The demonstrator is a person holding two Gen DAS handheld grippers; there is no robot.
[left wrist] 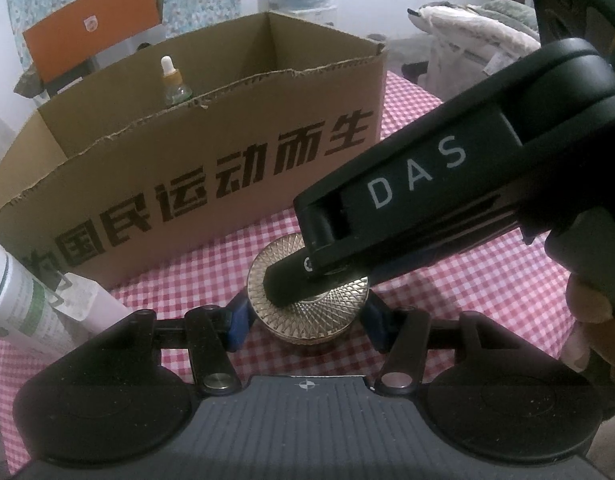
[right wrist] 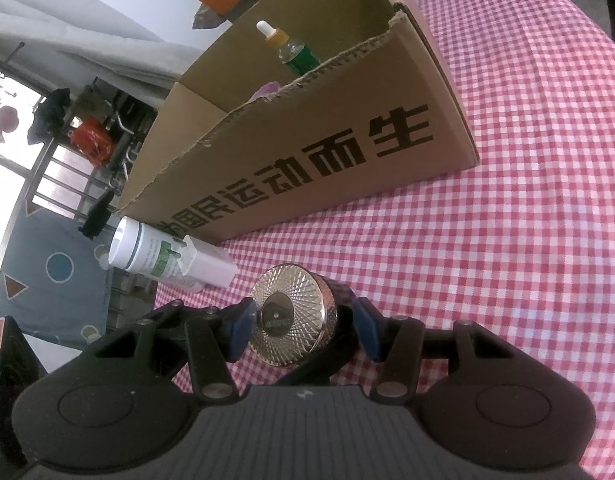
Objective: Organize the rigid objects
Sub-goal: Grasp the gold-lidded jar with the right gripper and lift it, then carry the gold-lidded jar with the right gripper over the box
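A round gold jar (left wrist: 307, 308) with a cut-pattern lid sits between both grippers, just in front of the cardboard box (left wrist: 187, 200). My left gripper (left wrist: 305, 320) has its blue pads pressed on the jar's two sides. The black right gripper comes in from the right, and one of its fingers (left wrist: 287, 284) lies across the lid. In the right wrist view the jar (right wrist: 291, 316) looks tipped sideways, and my right gripper (right wrist: 303, 328) is shut on it, one pad on the lid face and one behind the base. A dropper bottle (right wrist: 295, 52) stands inside the box (right wrist: 307, 160).
A white tube (right wrist: 155, 256) and a small white carton (right wrist: 211, 268) lie at the box's left front corner, near the table edge. Red checked cloth (right wrist: 507, 200) stretches to the right. Something pink (right wrist: 267, 90) shows inside the box. An orange card (left wrist: 95, 24) stands behind it.
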